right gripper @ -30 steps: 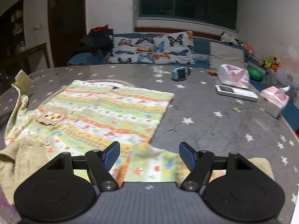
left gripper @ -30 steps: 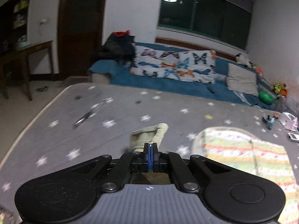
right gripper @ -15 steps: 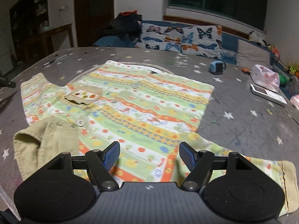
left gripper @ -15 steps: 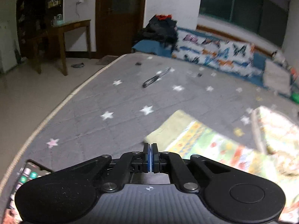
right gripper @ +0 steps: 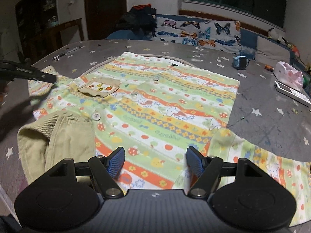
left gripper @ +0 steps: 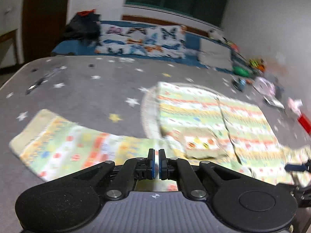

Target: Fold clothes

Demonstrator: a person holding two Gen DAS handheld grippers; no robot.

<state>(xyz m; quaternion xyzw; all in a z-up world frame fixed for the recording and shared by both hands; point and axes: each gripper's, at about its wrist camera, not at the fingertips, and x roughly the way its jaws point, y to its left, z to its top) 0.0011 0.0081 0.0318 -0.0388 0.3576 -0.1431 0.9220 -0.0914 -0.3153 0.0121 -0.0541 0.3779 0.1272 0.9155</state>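
Observation:
A child's green, orange and yellow striped shirt (right gripper: 161, 101) lies flat on the grey star-print cloth (right gripper: 262, 120), its beige collar (right gripper: 54, 137) nearest me. My right gripper (right gripper: 155, 160) is open and empty above the near part of the shirt. My left gripper (left gripper: 156, 163) hangs over the outstretched left sleeve (left gripper: 64, 147), its jaws nearly shut with a thin gap and no cloth seen between them. The left gripper also shows in the right wrist view (right gripper: 29, 72) over that sleeve. The left wrist view is blurred.
A pen (right gripper: 66, 52) lies at the far left. A blue watch (right gripper: 241, 62), a pink bag (right gripper: 288, 75) and a white remote (right gripper: 292, 93) lie at the right. A sofa with butterfly cushions (right gripper: 198, 33) runs behind the table.
My left gripper has swung right and now looks over the sleeve laid flat; its jaws have parted slightly. My right gripper has drawn nearer the shirt, still open.

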